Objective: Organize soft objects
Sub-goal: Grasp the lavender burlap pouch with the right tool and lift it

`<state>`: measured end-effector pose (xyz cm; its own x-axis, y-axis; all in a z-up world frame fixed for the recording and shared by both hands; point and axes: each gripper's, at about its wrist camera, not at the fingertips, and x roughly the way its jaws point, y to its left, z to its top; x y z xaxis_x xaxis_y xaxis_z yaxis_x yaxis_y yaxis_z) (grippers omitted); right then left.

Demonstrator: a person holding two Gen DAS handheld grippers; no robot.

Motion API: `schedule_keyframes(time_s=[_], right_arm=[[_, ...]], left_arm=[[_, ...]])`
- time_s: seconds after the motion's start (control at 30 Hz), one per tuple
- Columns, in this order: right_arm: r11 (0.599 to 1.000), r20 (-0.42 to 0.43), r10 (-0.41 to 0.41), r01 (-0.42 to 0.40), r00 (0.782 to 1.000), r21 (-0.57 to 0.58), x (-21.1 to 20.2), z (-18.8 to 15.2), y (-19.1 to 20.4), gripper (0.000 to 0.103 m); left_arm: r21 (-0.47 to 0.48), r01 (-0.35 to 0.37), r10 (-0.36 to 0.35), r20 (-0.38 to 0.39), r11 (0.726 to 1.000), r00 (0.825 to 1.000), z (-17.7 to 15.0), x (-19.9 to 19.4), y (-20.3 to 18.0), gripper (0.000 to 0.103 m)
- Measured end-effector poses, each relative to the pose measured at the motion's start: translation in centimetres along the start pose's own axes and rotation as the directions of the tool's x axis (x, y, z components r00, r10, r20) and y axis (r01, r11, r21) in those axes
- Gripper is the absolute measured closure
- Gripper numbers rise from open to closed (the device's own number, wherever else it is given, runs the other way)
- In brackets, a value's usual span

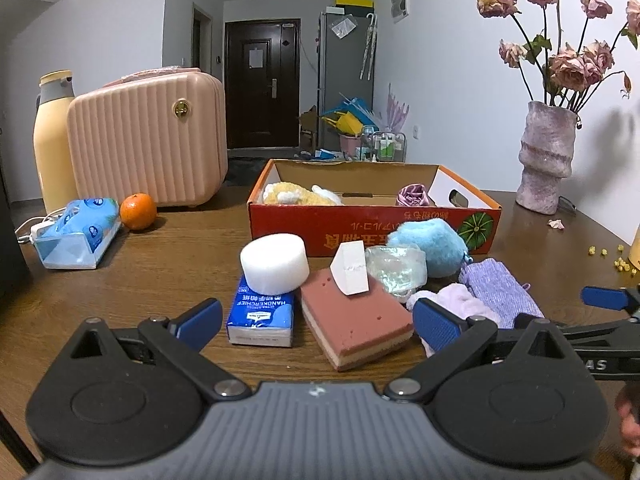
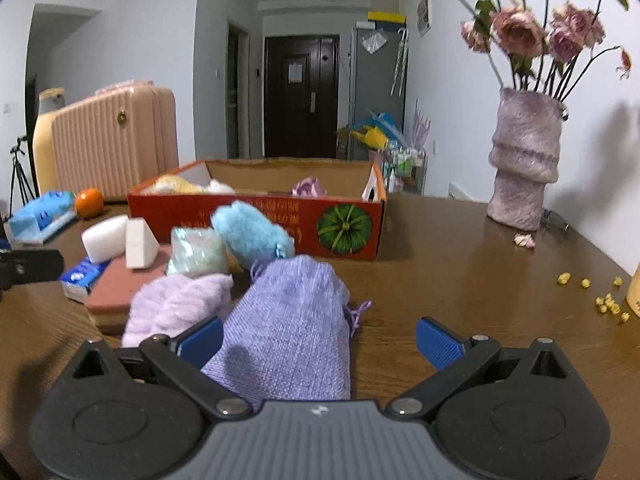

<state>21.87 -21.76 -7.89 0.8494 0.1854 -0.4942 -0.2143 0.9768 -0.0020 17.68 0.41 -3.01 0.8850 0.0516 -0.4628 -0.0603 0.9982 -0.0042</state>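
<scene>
Walls (image 1: 452,80): plain white.
Door (image 1: 262,84): dark brown, closed, down the hallway.
Fridge (image 1: 344,80): grey, beside door.
Table (image 1: 168,256): brown wood.

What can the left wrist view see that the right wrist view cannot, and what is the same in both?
Left wrist view only: the tissue pack's printed face, and the right hand-held gripper at the frame's right edge.

Right wrist view only: a tripod at far left, and the right hand-held gripper open around the purple pouch.

Both: the red box, blue pompom, white foam, orange, pink case and vase.
</scene>
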Motion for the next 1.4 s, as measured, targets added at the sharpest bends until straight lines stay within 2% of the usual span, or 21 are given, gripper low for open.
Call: schedule_keyframes(time_s=[0.23, 0.47, 0.63, 0.7, 0.83, 0.93, 1.17, 1.4], right_arm=[[0.999, -0.042, 0.021, -0.022, 0.999, -0.025, 2.4, 0.1, 0.3, 0.000], [0.998, -0.112, 0.062, -0.066, 0.992, -0.026, 3.8, 0.1, 0.4, 0.010], [0.996, -0.124, 0.084, -0.088, 0.989, -0.031, 4.0, 0.0, 0.6, 0.033], [0.995, -0.126, 0.090, -0.095, 0.988, -0.036, 3.9, 0.0, 0.7, 0.036], [0.992, -0.127, 0.107, -0.114, 0.986, -0.053, 3.6, -0.1, 1.0, 0.061], [0.992, -0.107, 0.100, -0.108, 0.989, -0.067, 3.2, -0.1, 1.1, 0.074], [0.993, -0.054, 0.077, -0.081, 0.996, -0.086, 2.3, 0.0, 1.3, 0.077], [0.997, -0.003, 0.055, -0.055, 0.998, -0.049, 1.3, 0.5, 0.1, 0.078]], left_arm=[[-0.002, -0.006, 0.006, -0.008, 1.000, 1.000, -0.1, 0.2, 0.0, 0.000], [-0.003, -0.012, 0.012, -0.024, 1.000, 1.000, -0.2, 0.7, 0.1, 0.000], [-0.006, -0.012, 0.012, -0.033, 1.000, 0.999, -0.3, 1.0, 0.1, 0.000], [-0.007, -0.010, 0.010, -0.036, 1.000, 0.999, -0.3, 1.0, 0.1, 0.000], [-0.009, -0.007, 0.006, -0.041, 1.000, 0.999, -0.3, 1.2, 0.2, 0.000], [-0.010, -0.009, 0.008, -0.042, 1.000, 0.999, -0.4, 1.2, 0.2, 0.000], [-0.011, -0.009, 0.008, -0.050, 1.000, 0.999, -0.5, 1.6, 0.0, 0.000], [-0.034, 0.002, -0.004, -0.065, 0.999, 0.998, -0.2, 2.0, 0.0, 0.000]])
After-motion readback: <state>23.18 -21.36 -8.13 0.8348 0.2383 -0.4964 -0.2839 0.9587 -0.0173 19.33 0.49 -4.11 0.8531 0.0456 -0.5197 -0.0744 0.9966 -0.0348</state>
